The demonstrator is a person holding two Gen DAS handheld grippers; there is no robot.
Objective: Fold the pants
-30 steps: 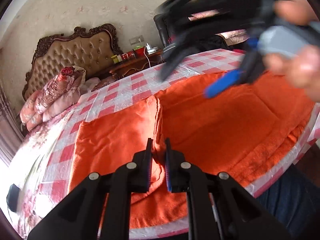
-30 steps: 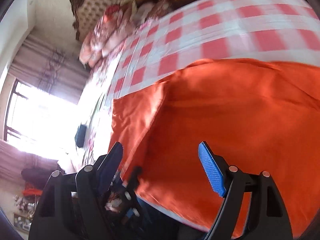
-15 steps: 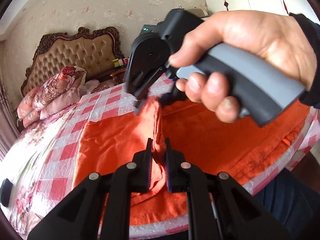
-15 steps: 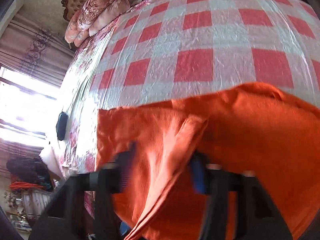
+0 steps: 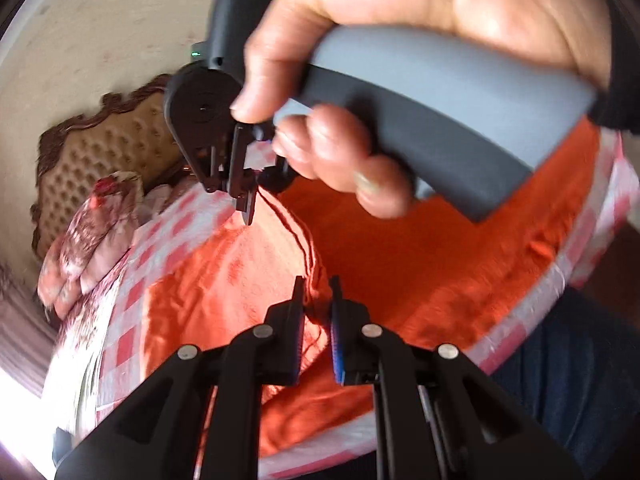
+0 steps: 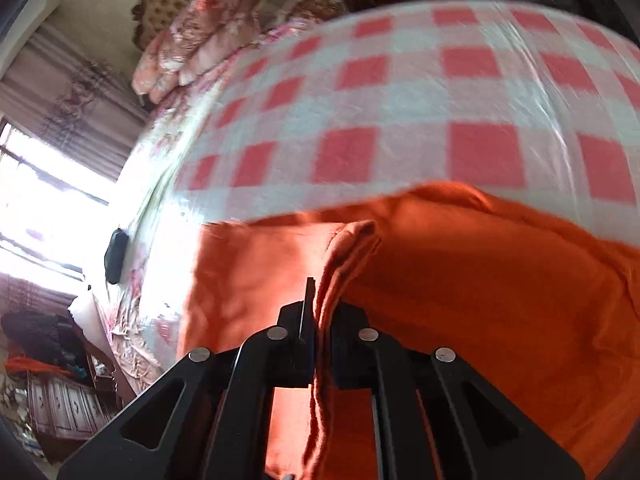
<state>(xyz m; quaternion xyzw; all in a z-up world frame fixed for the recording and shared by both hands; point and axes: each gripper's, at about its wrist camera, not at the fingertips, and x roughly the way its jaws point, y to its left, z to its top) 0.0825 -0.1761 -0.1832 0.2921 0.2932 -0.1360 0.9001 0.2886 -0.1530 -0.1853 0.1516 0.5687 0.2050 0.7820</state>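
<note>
- Left wrist view: orange pants (image 5: 420, 264) spread over the checked bench (image 5: 560, 280), one raised fold edge pinched in the left tongs (image 5: 314, 312), pressed together on the cloth.
- Right wrist view: same ridge of pants (image 6: 500, 300) clamped between the right tongs (image 6: 322, 312), closed tight farther along the edge.
- Soft, limp, light fabric by the look; likely to sag and crease between two holds, so best gripped at the fold edge, both layers together.
- Differs from a second ago: right tongs then spread wide above the cloth, now shut on it; right hand (image 5: 360, 80) now much nearer the left camera.
- Beyond the bench: bed (image 6: 172, 80), padded headboard (image 5: 100, 140), bright window (image 6: 36, 200).
</note>
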